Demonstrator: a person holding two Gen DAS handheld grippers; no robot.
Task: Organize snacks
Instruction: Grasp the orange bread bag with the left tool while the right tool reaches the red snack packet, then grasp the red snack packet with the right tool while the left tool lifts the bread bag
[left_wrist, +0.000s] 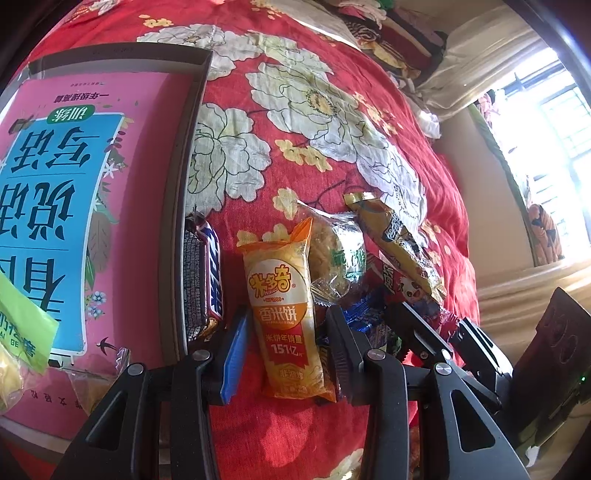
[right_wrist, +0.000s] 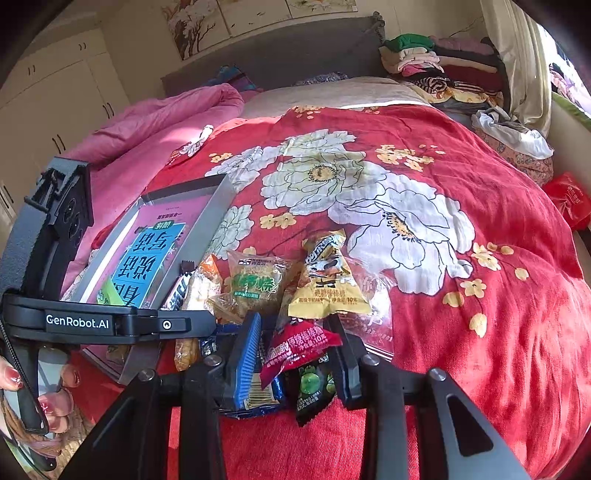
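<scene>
- red bedspread (left_wrist: 332, 59) with big white flowers covers the bed, and the snacks lie in a loose heap on it.
- left gripper (left_wrist: 286, 343) straddles the orange rice cracker packet (left_wrist: 282, 306); its blue pad sits on one side and the black finger on the other, clamped onto the packet's sides.
- the packet lies flat on the spread, lengthwise between the fingers.
- just left of it a snickers bar (left_wrist: 207, 284) rests against the edge of a grey tray (left_wrist: 184, 155), which holds a pink and blue book (left_wrist: 55, 184) and a green wrapper (left_wrist: 26, 328).
- right gripper (right_wrist: 297, 350) is clenched on a red lollipop packet (right_wrist: 299, 347) at the near end of the heap.
- under that packet sit a black packet with green fruit (right_wrist: 314, 387) and a blue wrapper (right_wrist: 258, 395).
- farther back lie a clear-wrapped green pastry (right_wrist: 258, 284) and a yellow lollipop packet (right_wrist: 325, 280), side by side.
- a person's hand (right_wrist: 55, 391) with painted nails grips the left tool's handle at the lower left of the right wrist view.
</scene>
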